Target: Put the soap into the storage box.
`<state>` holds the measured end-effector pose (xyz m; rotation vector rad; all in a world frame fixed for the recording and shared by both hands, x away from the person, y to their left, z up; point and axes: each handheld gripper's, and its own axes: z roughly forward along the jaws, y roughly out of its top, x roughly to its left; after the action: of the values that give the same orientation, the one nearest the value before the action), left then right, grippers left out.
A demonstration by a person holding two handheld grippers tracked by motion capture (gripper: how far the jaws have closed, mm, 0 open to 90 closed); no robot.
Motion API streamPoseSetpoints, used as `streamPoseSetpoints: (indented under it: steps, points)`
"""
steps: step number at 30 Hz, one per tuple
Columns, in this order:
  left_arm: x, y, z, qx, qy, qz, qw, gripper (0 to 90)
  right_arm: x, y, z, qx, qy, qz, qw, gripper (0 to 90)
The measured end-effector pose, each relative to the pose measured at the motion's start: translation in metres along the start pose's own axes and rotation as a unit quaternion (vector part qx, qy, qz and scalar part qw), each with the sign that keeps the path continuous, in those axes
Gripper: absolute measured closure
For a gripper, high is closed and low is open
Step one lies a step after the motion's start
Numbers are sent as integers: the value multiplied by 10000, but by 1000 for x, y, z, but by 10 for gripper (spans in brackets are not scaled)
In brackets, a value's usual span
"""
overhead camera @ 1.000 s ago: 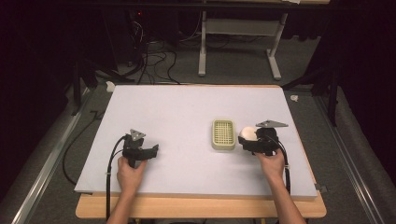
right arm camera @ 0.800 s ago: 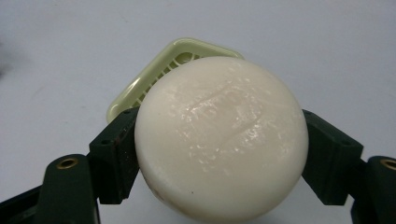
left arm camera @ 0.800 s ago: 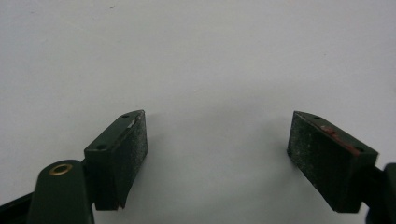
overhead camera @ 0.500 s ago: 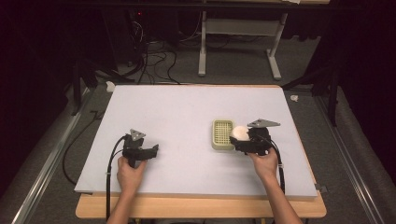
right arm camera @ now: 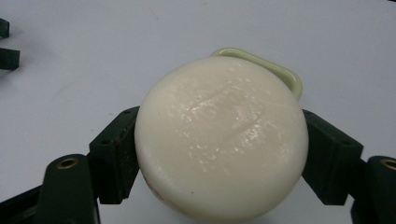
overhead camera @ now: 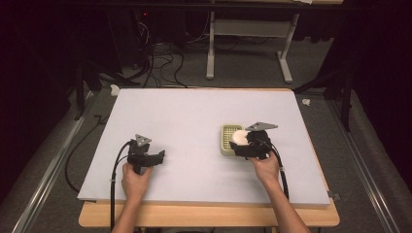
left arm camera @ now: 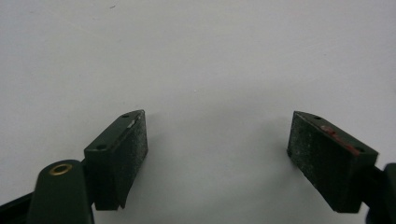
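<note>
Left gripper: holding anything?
No. In the left gripper view, the left gripper is open, with bare white table between its jaws.

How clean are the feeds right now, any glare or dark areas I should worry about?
High view: the table is evenly lit, the room around it very dark. Right gripper view: the white soap bar shows small glossy highlights, not washed out. Left gripper view: soft shadows under the left gripper, pads sharp.

White table (overhead camera: pixel 194 116); cables (overhead camera: pixel 160 63), metal desk frame (overhead camera: pixel 248 46) on floor beyond.
</note>
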<state>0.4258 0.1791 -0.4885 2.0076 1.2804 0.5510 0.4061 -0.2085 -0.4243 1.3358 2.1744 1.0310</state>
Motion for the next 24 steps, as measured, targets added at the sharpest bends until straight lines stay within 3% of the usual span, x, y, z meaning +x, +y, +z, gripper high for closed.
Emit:
streamPoseSetpoints:
  steps: [16, 24]
  points:
    - [0, 0, 0, 1, 2, 1, 10000, 205, 12, 10, 23, 209, -141, -223, 9994, 247]
    - [0, 0, 0, 0, 3, 2, 10000, 205, 9, 10, 35, 334, -200, -154, 9991, 246]
